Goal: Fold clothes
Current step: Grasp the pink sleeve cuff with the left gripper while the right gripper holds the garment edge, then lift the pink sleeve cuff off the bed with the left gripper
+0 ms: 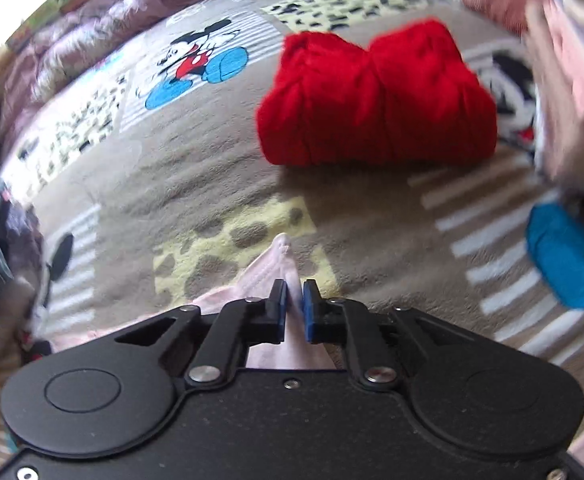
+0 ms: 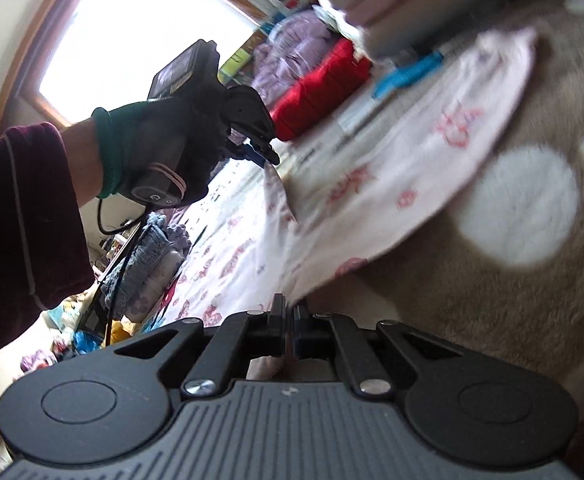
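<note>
A pale pink garment (image 2: 375, 184) with red flower prints stretches between my two grippers above the brown blanket (image 2: 491, 300). My left gripper (image 1: 294, 295) is shut on one pointed corner of the pink garment (image 1: 282, 264). In the right wrist view the left gripper (image 2: 266, 156) shows from outside, held by a gloved hand (image 2: 148, 152), pinching the cloth's far edge. My right gripper (image 2: 288, 312) is shut on the near edge of the same garment. The cloth hangs slack and blurred between them.
A folded red knit (image 1: 375, 96) lies on the cartoon-print blanket (image 1: 196, 64) ahead of the left gripper. A blue item (image 1: 567, 260) sits at the right. A stack of folded clothes (image 1: 563, 40) stands at the upper right. A purple quilt (image 1: 92, 28) lines the far edge below a window (image 2: 132, 28).
</note>
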`<state>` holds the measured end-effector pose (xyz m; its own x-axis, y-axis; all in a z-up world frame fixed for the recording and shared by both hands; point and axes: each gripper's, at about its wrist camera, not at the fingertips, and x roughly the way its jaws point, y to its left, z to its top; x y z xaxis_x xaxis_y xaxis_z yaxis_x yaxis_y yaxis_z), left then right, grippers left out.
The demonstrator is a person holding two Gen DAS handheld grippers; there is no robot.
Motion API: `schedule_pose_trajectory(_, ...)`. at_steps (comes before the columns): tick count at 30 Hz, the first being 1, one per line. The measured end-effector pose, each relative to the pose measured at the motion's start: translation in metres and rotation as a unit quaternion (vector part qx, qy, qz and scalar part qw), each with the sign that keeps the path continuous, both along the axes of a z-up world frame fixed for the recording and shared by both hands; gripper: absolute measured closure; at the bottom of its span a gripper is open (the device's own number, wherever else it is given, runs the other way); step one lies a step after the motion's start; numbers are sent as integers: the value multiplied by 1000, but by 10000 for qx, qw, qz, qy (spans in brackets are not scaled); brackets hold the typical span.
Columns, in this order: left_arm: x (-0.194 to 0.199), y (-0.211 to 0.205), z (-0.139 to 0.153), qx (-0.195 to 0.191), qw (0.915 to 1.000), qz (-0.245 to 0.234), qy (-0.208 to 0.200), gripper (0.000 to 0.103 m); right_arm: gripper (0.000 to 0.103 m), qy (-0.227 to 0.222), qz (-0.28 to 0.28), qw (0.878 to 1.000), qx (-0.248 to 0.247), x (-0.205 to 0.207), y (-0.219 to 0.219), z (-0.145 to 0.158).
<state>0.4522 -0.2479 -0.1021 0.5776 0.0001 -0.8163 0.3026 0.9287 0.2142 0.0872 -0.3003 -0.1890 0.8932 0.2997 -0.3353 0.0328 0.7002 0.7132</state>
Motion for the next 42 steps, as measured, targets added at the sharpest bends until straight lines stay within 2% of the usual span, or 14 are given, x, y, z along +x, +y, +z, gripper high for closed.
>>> schedule_pose_trajectory(2, 0, 16, 9, -645, 9979, 23, -62, 96, 97, -153, 41, 9996, -231, -2, 4, 6)
schedule_pose_trajectory(6, 0, 49, 14, -1360, 9904, 253, -22, 96, 97, -472, 153, 9962, -723, -7, 14, 18)
schedule_pose_trajectory(15, -5, 117, 9, -2417, 9689, 522, -45, 97, 98, -851, 827, 9746, -1897, -10, 61, 31)
schedule_pose_trajectory(22, -5, 148, -4, -2706, 9611, 555, -55, 97, 98, -1093, 1326, 9461, -2745, -12, 96, 39)
schedule_pose_trajectory(33, -3, 180, -28, -2944, 9538, 584, -88, 97, 98, -872, 1768, 9211, -3356, -5, 125, 29)
schedule_pose_trajectory(39, 1, 194, -40, -2880, 9549, 723, -91, 97, 98, -724, 1895, 9137, -3521, -2, 134, 24)
schedule_pose_trajectory(42, -4, 195, -36, -2718, 9600, 622, -242, 97, 98, -658, 1940, 9122, -3549, 0, 137, 21)
